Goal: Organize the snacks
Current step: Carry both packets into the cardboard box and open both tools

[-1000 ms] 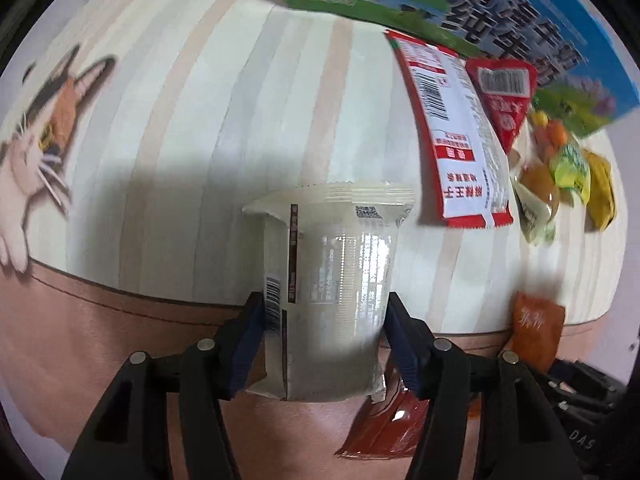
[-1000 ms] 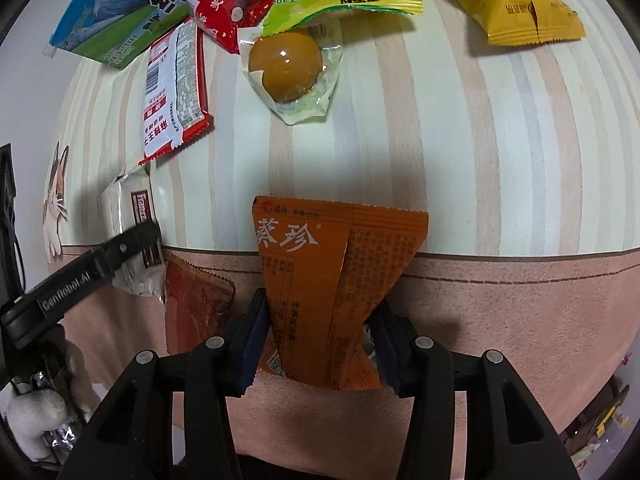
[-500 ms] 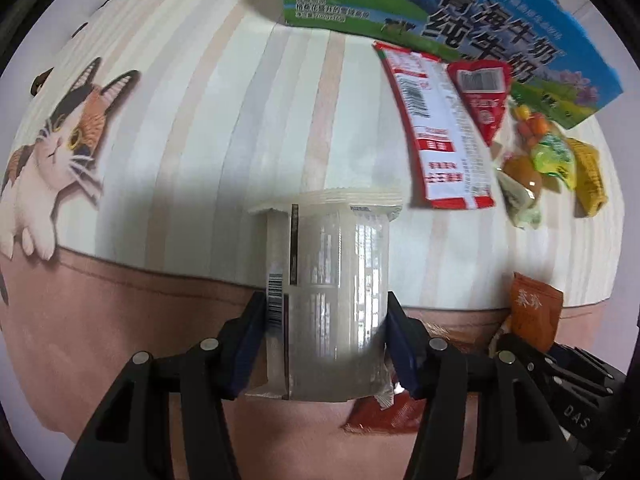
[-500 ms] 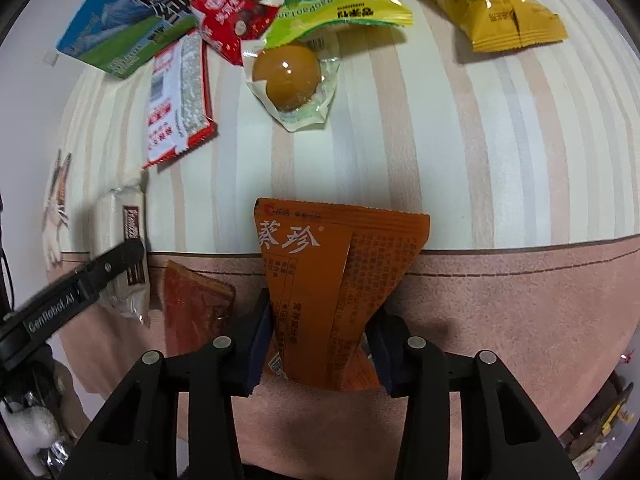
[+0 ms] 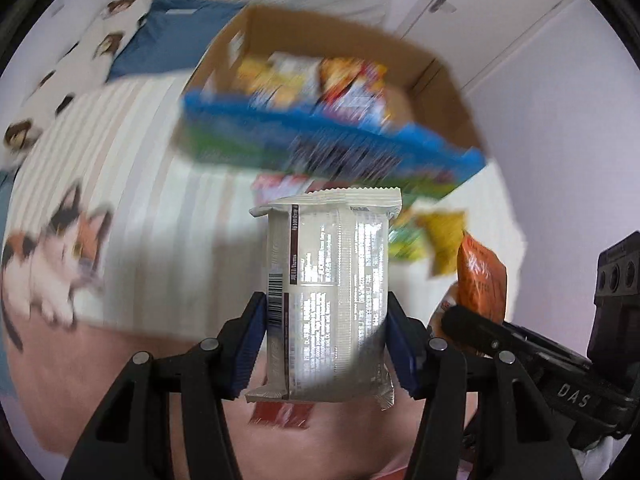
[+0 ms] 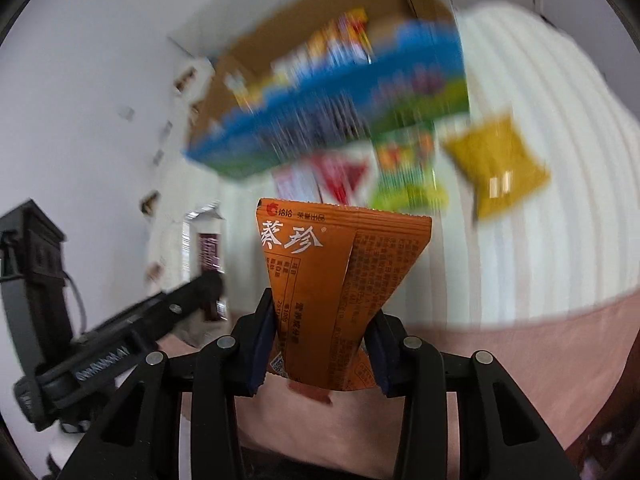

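My left gripper is shut on a silver-white snack packet and holds it upright above the striped cloth. My right gripper is shut on an orange snack packet, also raised; that packet shows in the left wrist view at the right. Ahead stands an open cardboard box with a blue-green front, holding several snack packs; it also shows in the right wrist view. The background is motion-blurred.
On the striped cloth before the box lie a yellow packet, a green packet, a red packet and a red-white packet. A dark red sachet lies below my left gripper. White wall and cupboard doors stand behind.
Both grippers have lifted and tilted up with their packets. The view now looks toward the cardboard box instead of down at the cloth.
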A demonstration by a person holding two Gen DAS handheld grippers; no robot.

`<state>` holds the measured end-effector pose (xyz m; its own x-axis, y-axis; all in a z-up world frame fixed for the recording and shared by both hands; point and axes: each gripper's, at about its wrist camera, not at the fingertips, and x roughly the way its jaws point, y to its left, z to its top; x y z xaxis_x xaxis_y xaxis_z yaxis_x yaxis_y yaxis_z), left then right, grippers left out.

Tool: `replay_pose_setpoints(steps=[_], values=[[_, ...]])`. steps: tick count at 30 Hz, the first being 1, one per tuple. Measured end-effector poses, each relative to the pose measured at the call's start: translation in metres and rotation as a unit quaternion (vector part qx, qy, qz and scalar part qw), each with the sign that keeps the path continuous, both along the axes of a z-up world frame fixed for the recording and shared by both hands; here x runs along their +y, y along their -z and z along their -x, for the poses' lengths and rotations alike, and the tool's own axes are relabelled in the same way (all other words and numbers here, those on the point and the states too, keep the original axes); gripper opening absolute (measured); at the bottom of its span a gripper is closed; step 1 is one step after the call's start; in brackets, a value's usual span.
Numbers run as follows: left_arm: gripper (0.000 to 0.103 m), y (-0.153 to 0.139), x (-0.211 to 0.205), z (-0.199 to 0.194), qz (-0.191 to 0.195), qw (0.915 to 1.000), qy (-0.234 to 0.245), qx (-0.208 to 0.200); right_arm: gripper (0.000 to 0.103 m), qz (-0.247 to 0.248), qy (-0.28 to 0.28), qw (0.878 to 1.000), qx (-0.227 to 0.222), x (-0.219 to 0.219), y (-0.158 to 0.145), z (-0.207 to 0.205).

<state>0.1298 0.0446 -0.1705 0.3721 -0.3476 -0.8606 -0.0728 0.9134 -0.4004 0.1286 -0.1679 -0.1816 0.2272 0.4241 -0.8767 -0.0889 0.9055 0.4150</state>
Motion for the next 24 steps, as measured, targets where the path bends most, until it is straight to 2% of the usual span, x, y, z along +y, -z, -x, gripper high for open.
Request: replay_pose_setpoints(steps=[2, 6, 9, 12, 19, 24], values=[[0.054, -0.019, -0.007, -0.031, 0.002, 0.9998, 0.006, -0.021, 0.043, -0.003, 0.001, 1.000, -0.026, -0.006, -0.028, -0.024], [0.054, -0.041, -0.017, -0.089, 0.002, 0.9992, 0.017, -0.035, 0.043, 0.028, 0.000, 0.997, -0.073, -0.007, -0.066, -0.076], [0.054, -0.047, -0.019, -0.132, -0.011, 0.9993, 0.019, -0.030, 0.043, 0.054, -0.001, 0.994, -0.090, -0.010, -0.084, -0.119], [0.054, -0.038, -0.019, -0.172, -0.023, 0.9994, 0.021, -0.013, 0.043, 0.075, -0.002, 0.993, -0.091, -0.010, -0.091, -0.155], [0.054, 0.009, -0.021, -0.240, -0.052, 0.9975, 0.025, 0.042, 0.043, 0.115, -0.004, 0.992, -0.056, -0.003, -0.060, -0.223], [0.055, 0.061, -0.019, -0.259, -0.060, 0.9906, 0.035, 0.118, 0.043, 0.120, 0.003, 0.993, -0.014, 0.004, -0.014, -0.255]])
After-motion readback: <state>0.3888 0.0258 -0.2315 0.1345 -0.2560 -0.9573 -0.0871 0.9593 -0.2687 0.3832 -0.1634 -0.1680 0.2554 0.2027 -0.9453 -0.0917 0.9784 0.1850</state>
